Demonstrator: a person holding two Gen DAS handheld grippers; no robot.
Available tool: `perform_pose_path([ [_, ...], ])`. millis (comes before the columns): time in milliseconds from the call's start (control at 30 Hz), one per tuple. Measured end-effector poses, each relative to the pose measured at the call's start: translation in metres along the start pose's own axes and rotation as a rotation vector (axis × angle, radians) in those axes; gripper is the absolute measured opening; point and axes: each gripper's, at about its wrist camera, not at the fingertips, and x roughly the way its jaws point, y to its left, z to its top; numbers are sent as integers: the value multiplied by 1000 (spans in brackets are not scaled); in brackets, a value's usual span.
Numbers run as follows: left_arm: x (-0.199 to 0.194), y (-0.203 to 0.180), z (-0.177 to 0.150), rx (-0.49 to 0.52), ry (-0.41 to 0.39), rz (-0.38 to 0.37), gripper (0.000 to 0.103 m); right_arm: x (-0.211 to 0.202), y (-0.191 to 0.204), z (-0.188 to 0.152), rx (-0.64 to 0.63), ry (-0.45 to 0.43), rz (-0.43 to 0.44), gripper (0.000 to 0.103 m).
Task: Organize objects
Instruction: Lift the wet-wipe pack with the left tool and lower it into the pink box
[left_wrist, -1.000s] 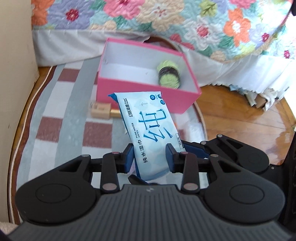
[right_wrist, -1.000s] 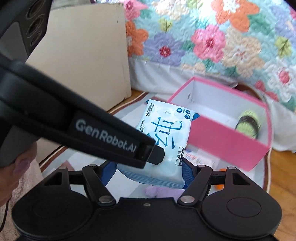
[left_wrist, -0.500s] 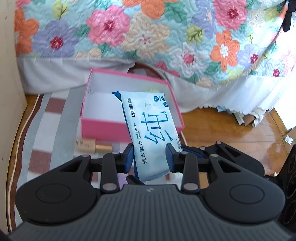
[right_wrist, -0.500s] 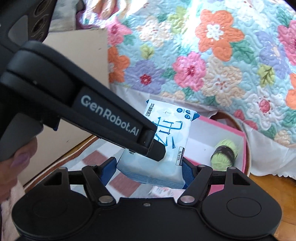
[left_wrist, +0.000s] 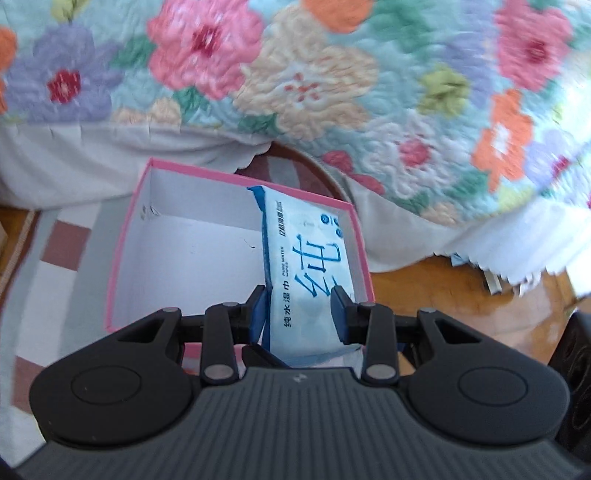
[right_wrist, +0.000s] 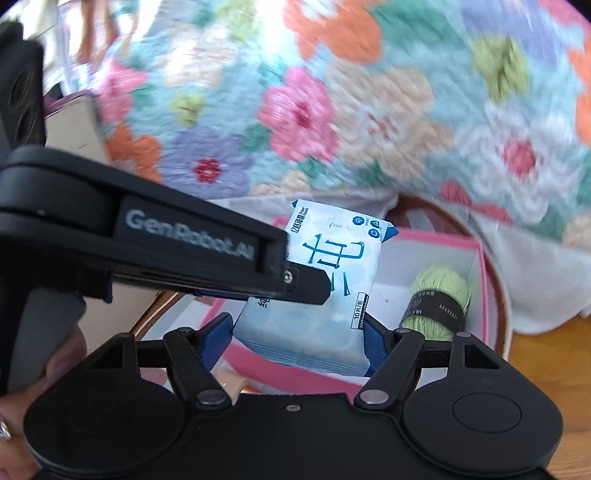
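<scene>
Blue wipes pack (left_wrist: 310, 273) clamped between both grippers' jaws, above the pink box (left_wrist: 125, 236).

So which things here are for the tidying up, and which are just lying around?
For the tidying:
- wipes pack, clamped by both the left gripper and the right gripper
- pink box, which the pack is over
- green yarn ball, already in the box

Just lying around:
- flowery quilt
- striped rug
- wooden floor
</scene>
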Motion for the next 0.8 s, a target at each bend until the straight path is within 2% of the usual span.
perform_pose_path([
  [133, 48, 15, 19, -68, 69, 1, 34, 41, -34, 2, 100, 30, 47, 77],
  [333, 106, 19, 33, -36, 134, 83, 34, 92, -55, 3, 113, 92, 35, 77],
  [367, 114, 22, 35, -57, 140, 95, 34, 103, -60, 4, 130, 120, 53, 77],
  [433, 130, 36, 38, -128, 151, 68, 33, 119, -70, 11, 140, 167, 54, 77],
  [533, 146, 48, 41, -177, 185, 58, 33, 137, -74, 17, 121, 222, 47, 77],
  [700, 162, 52, 43, -153, 190, 99, 33, 161, -74, 19, 138, 271, 43, 77],
  [800, 176, 60, 42, -188, 246, 88, 31, 169, -71, 18, 100, 316, 11, 80],
])
